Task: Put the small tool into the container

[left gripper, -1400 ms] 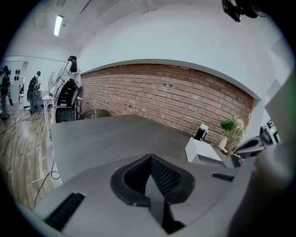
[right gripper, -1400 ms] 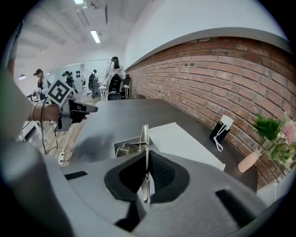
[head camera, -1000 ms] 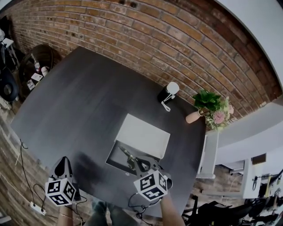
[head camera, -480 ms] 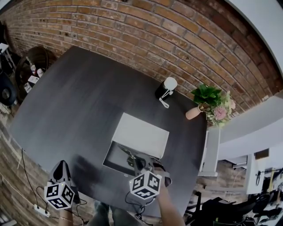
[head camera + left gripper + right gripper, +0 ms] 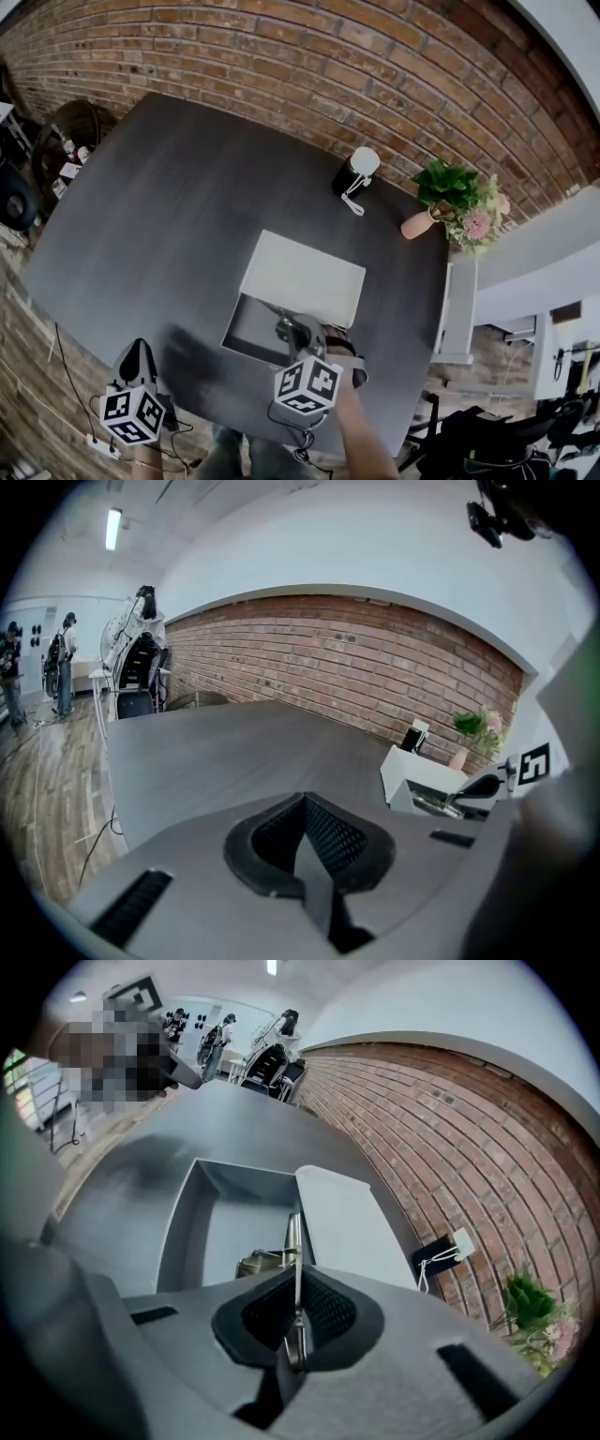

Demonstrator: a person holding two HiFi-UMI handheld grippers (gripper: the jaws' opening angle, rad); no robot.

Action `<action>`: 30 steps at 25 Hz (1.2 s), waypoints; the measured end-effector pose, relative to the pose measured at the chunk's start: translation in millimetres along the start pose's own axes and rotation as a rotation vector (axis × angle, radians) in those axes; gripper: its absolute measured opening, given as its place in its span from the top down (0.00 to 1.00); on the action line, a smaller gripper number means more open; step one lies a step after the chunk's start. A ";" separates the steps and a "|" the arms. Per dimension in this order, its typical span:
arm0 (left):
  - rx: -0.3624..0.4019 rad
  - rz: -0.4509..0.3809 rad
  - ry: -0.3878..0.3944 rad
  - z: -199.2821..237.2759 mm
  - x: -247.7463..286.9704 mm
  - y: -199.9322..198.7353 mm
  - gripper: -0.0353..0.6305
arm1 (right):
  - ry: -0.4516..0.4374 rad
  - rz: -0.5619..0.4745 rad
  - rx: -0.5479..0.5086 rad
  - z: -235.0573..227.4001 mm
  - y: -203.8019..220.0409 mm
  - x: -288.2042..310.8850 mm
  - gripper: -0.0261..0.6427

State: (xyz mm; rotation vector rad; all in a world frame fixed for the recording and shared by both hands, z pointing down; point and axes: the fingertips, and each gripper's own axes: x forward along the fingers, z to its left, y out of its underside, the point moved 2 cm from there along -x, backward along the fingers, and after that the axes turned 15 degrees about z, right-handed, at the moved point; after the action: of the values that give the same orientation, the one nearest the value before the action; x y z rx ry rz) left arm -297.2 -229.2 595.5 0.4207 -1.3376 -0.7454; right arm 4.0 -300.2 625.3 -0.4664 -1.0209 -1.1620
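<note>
- Dark grey counter [image 5: 169,216] with rounded corners; red brick wall [image 5: 328,75] along its far edge, from 10 to 2 o'clock in the head view.
- Wood floor around the counter, a wicker basket [image 5: 73,131] at 9 o'clock off the counter's left end, and people [image 5: 61,663] standing far off in the left gripper view.
- Near the wall at 1 o'clock: a black cylinder with a white top [image 5: 354,172]; at 2 o'clock of it, a vase of flowers [image 5: 455,202].
- Grey container [image 5: 246,330] near the counter's near edge, at 6 o'clock of the counter's middle, with its pale lid [image 5: 305,278] folded open on the wall side.
- Right gripper [image 5: 292,336] angled steeply down over the container's near rim, with the right forearm [image 5: 361,436] trailing to 5 o'clock.
- Jaws clamped on the small tool [image 5: 294,1269], a thin metal strip reaching forward over the open compartment.
- Brass-toned metal piece [image 5: 258,1262] just at 9 o'clock of the strip, low in the container; cannot tell whether it is part of the tool.
- Left gripper [image 5: 138,356] at 8 o'clock of the container, well apart from it at the counter's near-left edge, tilted gently down.
- Jaws together, nothing between them.
</note>
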 end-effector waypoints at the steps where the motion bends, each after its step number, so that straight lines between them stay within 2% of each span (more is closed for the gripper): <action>1: 0.001 0.001 0.003 -1.2 0.6 -0.2 0.94 | -0.001 0.004 0.001 -0.2 -0.5 0.2 0.95; 13: -0.001 0.001 0.026 -5.0 0.5 -3.1 0.94 | -0.011 0.026 0.019 0.9 -0.4 9.2 0.94; 21: -0.007 0.013 0.039 0.0 -1.1 -1.9 0.94 | -0.070 0.022 0.052 2.6 -1.5 9.1 0.93; 30: 0.003 0.017 0.076 -4.4 -3.5 -2.5 0.94 | -0.150 0.029 0.062 7.4 0.8 9.4 0.87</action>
State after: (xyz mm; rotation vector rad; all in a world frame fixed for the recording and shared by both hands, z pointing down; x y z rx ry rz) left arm -293.7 -229.1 590.4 0.4352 -1.2699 -0.7069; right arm 2.0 -299.3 637.1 -0.5229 -1.1726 -1.0786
